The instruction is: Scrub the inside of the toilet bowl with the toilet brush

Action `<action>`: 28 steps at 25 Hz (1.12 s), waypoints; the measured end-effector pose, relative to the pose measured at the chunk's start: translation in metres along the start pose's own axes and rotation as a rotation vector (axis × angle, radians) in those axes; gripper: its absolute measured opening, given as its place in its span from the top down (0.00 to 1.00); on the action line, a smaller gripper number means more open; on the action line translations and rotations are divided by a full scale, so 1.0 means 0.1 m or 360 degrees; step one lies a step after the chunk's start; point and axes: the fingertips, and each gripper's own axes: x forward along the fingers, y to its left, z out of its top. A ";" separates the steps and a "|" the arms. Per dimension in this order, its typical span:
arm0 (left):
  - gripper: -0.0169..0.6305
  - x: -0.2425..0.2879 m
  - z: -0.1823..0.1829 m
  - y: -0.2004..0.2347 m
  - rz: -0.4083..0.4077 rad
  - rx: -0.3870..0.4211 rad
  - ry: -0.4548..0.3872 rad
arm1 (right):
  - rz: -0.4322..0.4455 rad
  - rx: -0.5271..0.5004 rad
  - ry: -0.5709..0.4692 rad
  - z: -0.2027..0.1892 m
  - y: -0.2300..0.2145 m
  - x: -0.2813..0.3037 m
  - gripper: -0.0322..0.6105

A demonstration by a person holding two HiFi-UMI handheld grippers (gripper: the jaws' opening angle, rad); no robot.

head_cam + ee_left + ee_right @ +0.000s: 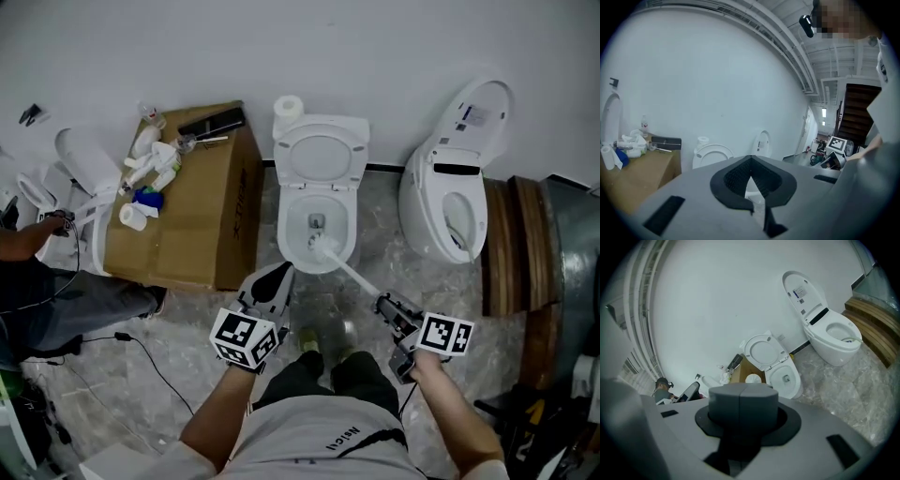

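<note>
A white toilet stands against the wall with its lid up, and it also shows in the right gripper view as the toilet. The toilet brush has a white handle that slants from my right gripper up-left into the bowl, with its head near the bowl's front wall. My right gripper is shut on the handle's end. My left gripper hovers just in front of the bowl's rim, left of the handle. Its jaws are together and hold nothing, as the left gripper view confirms.
A cardboard box with bottles and rolls on it stands left of the toilet. A second toilet and curved wooden steps are to the right. A person sits at far left. Cables lie on the floor.
</note>
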 end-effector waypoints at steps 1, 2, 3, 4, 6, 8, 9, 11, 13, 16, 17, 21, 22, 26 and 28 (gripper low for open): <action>0.96 0.06 -0.01 0.07 0.0003 -0.0004 0.0003 | -0.0011 -0.0003 0.0020 0.03 -0.04 0.09 0.71; 0.96 0.12 -0.02 0.14 0.0008 -0.0010 0.0006 | -0.0020 -0.0005 0.0040 0.07 -0.08 0.18 0.71; 0.96 0.19 -0.04 0.20 0.0014 -0.0017 0.0009 | -0.0026 -0.0005 0.0060 0.11 -0.12 0.27 0.71; 0.96 0.26 -0.05 0.26 0.0020 -0.0025 0.0011 | -0.0031 -0.0003 0.0079 0.16 -0.18 0.35 0.71; 0.96 0.42 -0.08 0.35 0.0032 -0.0037 0.0016 | -0.0037 0.0000 0.0116 0.27 -0.29 0.54 0.71; 0.96 0.58 -0.13 0.43 0.0046 -0.0048 0.0027 | -0.0038 0.0001 0.0161 0.38 -0.43 0.75 0.71; 0.96 0.67 -0.16 0.48 0.0059 -0.0055 0.0035 | -0.0037 0.0003 0.0190 0.42 -0.50 0.87 0.71; 0.96 0.84 -0.23 0.57 0.0096 -0.0071 0.0051 | -0.0029 0.0006 0.0259 0.51 -0.64 1.12 0.71; 0.96 1.04 -0.28 0.66 0.0141 -0.0088 0.0068 | -0.0017 0.0004 0.0335 0.60 -0.77 1.36 0.71; 0.96 1.31 -0.37 0.81 0.0232 -0.0119 0.0098 | 0.0004 -0.0009 0.0444 0.73 -0.95 1.69 0.71; 0.96 1.39 -0.40 0.87 0.0266 -0.0134 0.0105 | 0.0010 -0.0016 0.0473 0.77 -1.00 1.79 0.71; 0.96 1.68 -0.62 1.10 0.0349 -0.0176 0.0118 | 0.0002 -0.0068 0.0529 0.88 -1.22 2.20 0.71; 0.96 1.75 -0.71 1.14 0.0356 -0.0182 0.0127 | -0.0001 -0.0082 0.0538 0.88 -1.28 2.29 0.71; 0.96 1.94 -1.15 1.29 0.0352 -0.0205 0.0166 | -0.0018 -0.0129 0.0577 0.70 -1.53 2.66 0.71; 0.96 2.00 -1.40 1.40 0.0348 -0.0219 0.0181 | -0.0036 -0.0132 0.0578 0.54 -1.69 2.86 0.71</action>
